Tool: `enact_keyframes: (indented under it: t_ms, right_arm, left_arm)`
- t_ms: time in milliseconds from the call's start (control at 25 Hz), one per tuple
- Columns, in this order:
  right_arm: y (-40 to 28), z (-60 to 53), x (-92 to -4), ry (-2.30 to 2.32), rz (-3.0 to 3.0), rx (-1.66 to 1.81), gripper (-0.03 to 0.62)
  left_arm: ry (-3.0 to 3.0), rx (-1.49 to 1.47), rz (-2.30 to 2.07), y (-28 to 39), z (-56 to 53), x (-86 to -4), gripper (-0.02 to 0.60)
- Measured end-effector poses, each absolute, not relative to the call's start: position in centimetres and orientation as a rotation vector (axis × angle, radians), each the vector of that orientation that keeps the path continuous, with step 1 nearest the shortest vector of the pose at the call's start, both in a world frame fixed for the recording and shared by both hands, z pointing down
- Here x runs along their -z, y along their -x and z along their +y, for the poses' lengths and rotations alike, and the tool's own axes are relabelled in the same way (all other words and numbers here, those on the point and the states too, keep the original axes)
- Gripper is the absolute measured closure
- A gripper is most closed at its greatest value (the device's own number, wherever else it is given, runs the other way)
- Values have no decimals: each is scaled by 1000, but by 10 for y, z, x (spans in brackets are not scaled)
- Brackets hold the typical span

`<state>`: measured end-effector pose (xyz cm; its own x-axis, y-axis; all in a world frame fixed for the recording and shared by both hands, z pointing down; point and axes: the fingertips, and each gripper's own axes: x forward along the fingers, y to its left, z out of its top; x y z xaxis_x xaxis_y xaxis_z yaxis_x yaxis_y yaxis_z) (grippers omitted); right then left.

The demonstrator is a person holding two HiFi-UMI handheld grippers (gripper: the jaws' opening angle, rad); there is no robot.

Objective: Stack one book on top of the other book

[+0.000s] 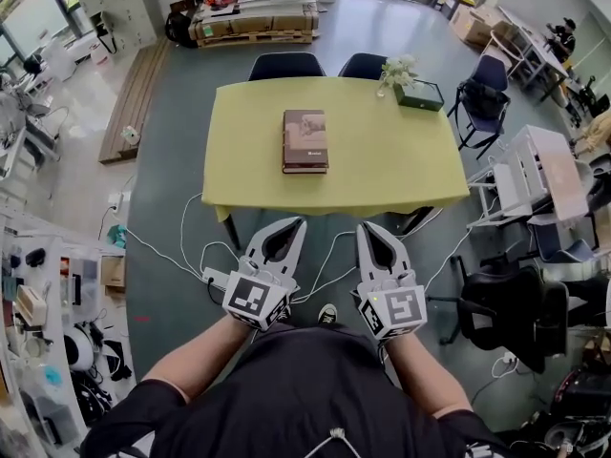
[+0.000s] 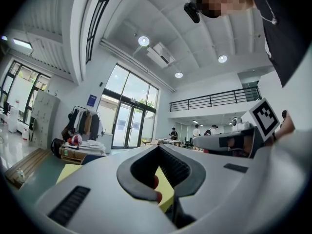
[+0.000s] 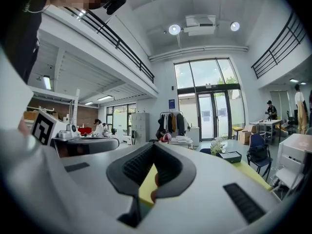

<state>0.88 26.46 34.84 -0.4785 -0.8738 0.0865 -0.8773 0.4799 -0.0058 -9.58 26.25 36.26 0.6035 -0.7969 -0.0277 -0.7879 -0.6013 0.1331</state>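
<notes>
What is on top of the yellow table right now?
Near the middle, a brown-covered book lies on what looks like a dark red book; only its edges show, its cover is hidden. A planter box with white flowers stands at the far right corner.

Our left gripper (image 2: pixel 158 147) points level, its jaws closed tip to tip and gripping nothing. Through the gap behind the tips we see the yellow table (image 2: pixel 165 182) and a sliver of red. Our right gripper (image 2: pixel 200 142) hangs alongside. Glass doors (image 2: pixel 127 126) stand far beyond.
</notes>
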Motion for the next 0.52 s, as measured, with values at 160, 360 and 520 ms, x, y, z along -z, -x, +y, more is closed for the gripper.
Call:
enact_keyframes:
  t_ms: [160,360,520]
  right_arm:
    - [-18,264,-344,-1563,-2655,-54,580]
    - [-26,265,-348,-1548,-2663,-68,580]
    - [-32,267,-353,-1544,-2663,-85,580]
  left_arm:
    - [-2714,120,-1363,88,264,-358,574]
    - [-2719,101,-1368,77,266,-358,574]
    - [-2721,87,-1366,68,269,-360,574]
